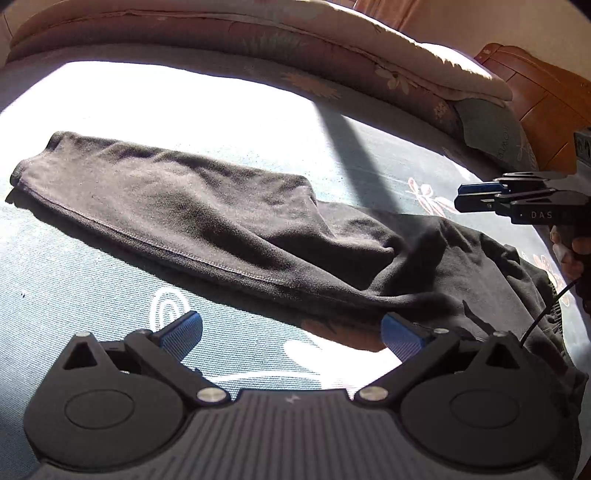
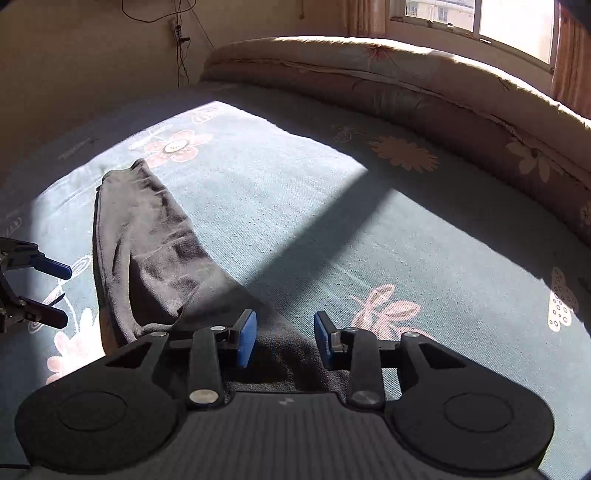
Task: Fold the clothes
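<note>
Blue-padded left tongs stand wide apart, nothing between the pads, poised just above the near edge of the dark trousers. Right tongs are parted to a moderate gap, empty, with the trouser fabric lying directly beneath them; whether the pads touch the cloth cannot be told. In the left wrist view the right tongs appear side-on at the right margin, above the waist end.

Trousers: dark grey-black fleece-like knit, laid lengthwise on the bed, legs stacked one over the other, a stitched seam running along the near edge. Cuff end lies far from the right tongs, in sunlight; waist end is bunched and in shade. Mild wrinkles across the thigh area.

Bed cover: teal, woven texture, pink and white flower print. A hard sunlit patch crosses it, cut by a diagonal shadow band. A rolled floral quilt lies along the far edge. Beyond: window with curtains, beige wall with hanging cable, wooden headboard.
</note>
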Available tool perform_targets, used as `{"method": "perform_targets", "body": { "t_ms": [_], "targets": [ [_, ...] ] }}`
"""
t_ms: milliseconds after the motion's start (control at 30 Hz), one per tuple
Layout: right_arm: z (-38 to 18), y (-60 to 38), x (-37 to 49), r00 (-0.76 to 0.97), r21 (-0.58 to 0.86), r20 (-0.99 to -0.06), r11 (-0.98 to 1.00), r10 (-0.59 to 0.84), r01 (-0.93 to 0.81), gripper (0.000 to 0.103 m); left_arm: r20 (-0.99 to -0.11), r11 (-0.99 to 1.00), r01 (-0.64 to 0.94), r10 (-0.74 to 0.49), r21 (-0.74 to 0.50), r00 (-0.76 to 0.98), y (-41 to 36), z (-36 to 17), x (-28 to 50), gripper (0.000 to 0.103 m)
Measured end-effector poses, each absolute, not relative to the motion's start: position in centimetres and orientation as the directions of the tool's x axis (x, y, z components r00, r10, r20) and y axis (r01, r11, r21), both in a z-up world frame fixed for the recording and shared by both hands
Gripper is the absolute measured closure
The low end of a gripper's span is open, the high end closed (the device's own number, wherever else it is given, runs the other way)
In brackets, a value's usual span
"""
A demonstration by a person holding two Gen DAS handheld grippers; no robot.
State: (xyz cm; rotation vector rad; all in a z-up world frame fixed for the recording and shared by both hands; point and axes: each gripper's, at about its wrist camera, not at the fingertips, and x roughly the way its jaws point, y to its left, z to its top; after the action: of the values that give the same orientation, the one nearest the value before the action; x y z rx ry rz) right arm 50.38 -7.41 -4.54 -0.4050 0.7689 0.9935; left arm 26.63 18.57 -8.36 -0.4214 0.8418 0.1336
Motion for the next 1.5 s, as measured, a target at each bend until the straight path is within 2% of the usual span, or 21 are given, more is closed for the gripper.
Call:
{"method": "perform_targets", "body": {
  "t_ms": [300,500,633,1100,1233,1333,1367,1433,1500],
  "targets": [
    [-7.4,5.0,49.6,0.213,0.066,-0.75,0.391,0.626,-0.918,0.061,-0.714,0.88,-0.369,0.049,-0.299,0.698,24.8,-7.5,27.4,0.0],
    [-6.2,4.9,43.1,0.186,0.025,-0.743,0.304,0.643,-0.952,0.065,-0.71,0.908,-0.331,0.055,-0.256,0.702,25.8,-9.1,26.7,0.0],
    [-6.8,3.5,39.5,0.193,0.013,-0.785,0.328,0.588,-0.945,0.065,-0.709,0.916,-0.302,0.026,-0.266,0.705,26.1,-9.8,26.2,0.0],
    [-9.1,-2.0,37.1,0.387,-0.047,-0.829,0.639,0.403,-0.768,0.065,-0.681,0.915,-0.305,0.046,-0.265,0.731,26.7,-9.1,25.0,0.0],
    [-9.9,-2.5,37.4,0.362,-0.02,-0.846,0.656,0.392,-0.755,0.065,-0.673,0.917,-0.293,0.038,-0.27,0.739,26.6,-9.0,24.9,0.0],
    [-9.9,-2.6,37.0,0.295,0.03,-0.866,0.631,0.404,-0.776,0.096,-0.668,0.918,-0.287,0.033,-0.274,0.743,26.6,-8.9,24.8,0.0],
    [-9.7,-2.6,36.5,0.252,0.06,-0.875,0.609,0.414,-0.791,0.102,-0.669,0.916,-0.288,0.03,-0.278,0.742,26.7,-8.9,24.9,0.0],
    [-9.6,-2.6,35.3,0.151,0.144,-0.886,0.571,0.438,-0.808,0.103,-0.673,0.916,-0.292,0.033,-0.276,0.739,26.7,-9.0,24.9,0.0],
    [-8.8,-2.4,34.5,0.191,0.095,-0.882,0.561,0.43,-0.822,0.102,-0.673,0.915,-0.292,0.031,-0.278,0.739,26.8,-9.0,24.9,0.0]
  ]
}}
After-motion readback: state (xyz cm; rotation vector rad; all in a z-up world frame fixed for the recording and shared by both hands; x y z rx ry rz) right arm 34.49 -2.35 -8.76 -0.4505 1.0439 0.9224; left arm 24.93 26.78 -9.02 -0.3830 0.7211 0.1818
